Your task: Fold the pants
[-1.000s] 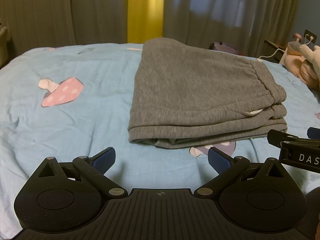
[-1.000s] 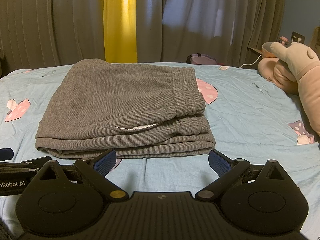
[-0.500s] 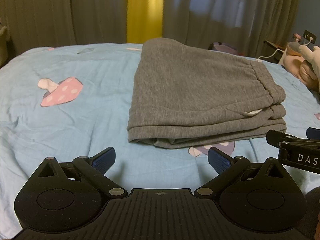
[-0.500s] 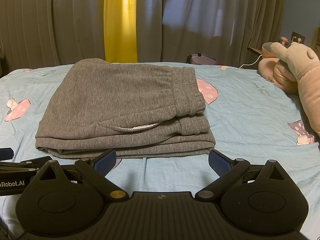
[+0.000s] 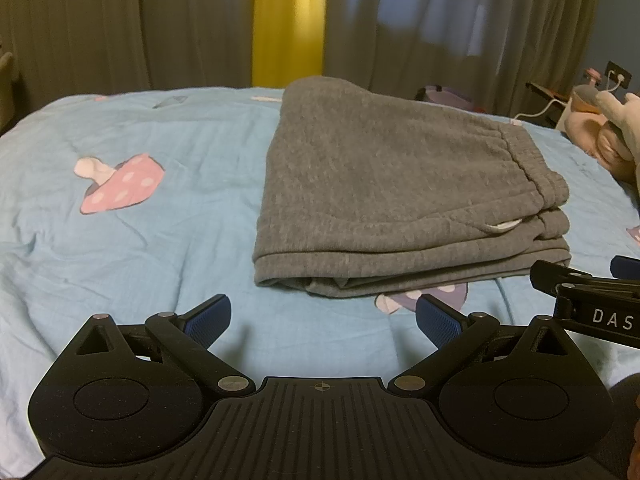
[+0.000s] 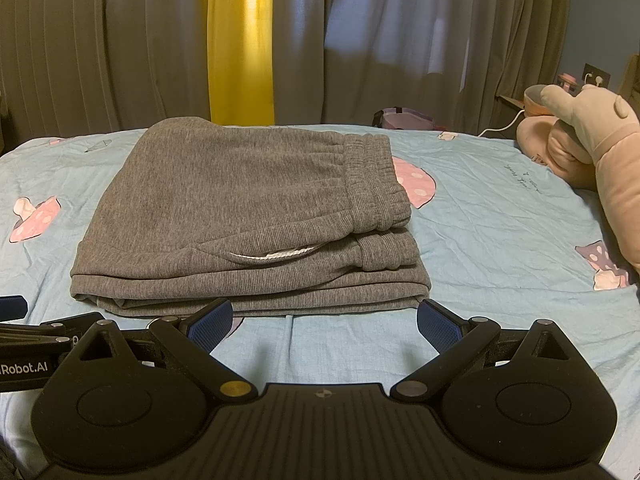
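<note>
While both grippers hang low over the near edge of the bed, this is how things lie:

Pants: grey ribbed knit, folded into a flat, roughly square stack of several layers, lying on the bed in front of both grippers.
Waistband: gathered elastic, on the right side of the stack, doubled over so that two bands show one above the other.
Drawstring: a short white loop peeking from between the layers at the front (only a sliver of it shows).
Front edge: the layers lie one on another, with a lower layer jutting a little at the left front corner.
Left side: a smooth rounded fold, no loose ends showing.
Bed: light blue sheet, lightly creased, printed with pink mushrooms; one mushroom is partly covered by the waistband side of the stack.
Left gripper: jaws spread wide, nothing between the blue pads, just short of the stack's front left corner and not touching it.
Right gripper: jaws likewise spread wide and empty, the pads just at the front edge of the stack; whether they touch the cloth cannot be told.
Toy: a pink plush at the right of the bed, well apart from the pants.
Curtains: grey, with a yellow strip behind the bed.
</note>
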The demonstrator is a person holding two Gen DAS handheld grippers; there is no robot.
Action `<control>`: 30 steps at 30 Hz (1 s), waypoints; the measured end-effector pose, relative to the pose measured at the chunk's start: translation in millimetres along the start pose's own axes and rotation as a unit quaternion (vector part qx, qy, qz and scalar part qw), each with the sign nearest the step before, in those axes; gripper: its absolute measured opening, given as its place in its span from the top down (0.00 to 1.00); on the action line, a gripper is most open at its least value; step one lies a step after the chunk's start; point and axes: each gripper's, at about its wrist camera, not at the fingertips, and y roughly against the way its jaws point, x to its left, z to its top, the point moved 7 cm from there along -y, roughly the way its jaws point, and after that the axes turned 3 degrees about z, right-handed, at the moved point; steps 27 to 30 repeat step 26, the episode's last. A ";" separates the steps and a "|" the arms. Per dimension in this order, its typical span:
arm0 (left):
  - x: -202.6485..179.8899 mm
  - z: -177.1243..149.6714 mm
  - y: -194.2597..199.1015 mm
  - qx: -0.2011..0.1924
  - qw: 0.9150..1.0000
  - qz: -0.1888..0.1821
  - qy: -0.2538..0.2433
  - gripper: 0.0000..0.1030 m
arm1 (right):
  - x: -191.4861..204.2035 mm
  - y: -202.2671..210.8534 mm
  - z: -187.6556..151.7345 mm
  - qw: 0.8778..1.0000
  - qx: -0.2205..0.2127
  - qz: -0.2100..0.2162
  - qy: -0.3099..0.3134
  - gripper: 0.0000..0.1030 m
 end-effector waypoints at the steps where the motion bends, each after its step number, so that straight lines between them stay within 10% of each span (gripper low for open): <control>1: 0.0 0.0 0.0 0.000 1.000 0.000 0.000 0.01 | 0.2 -0.5 0.2 1.000 0.000 0.001 0.000 0.04; 30: 2.6 1.1 2.4 -0.013 1.000 -0.005 0.012 0.01 | -0.1 -0.4 -0.4 1.000 0.001 0.001 0.000 0.04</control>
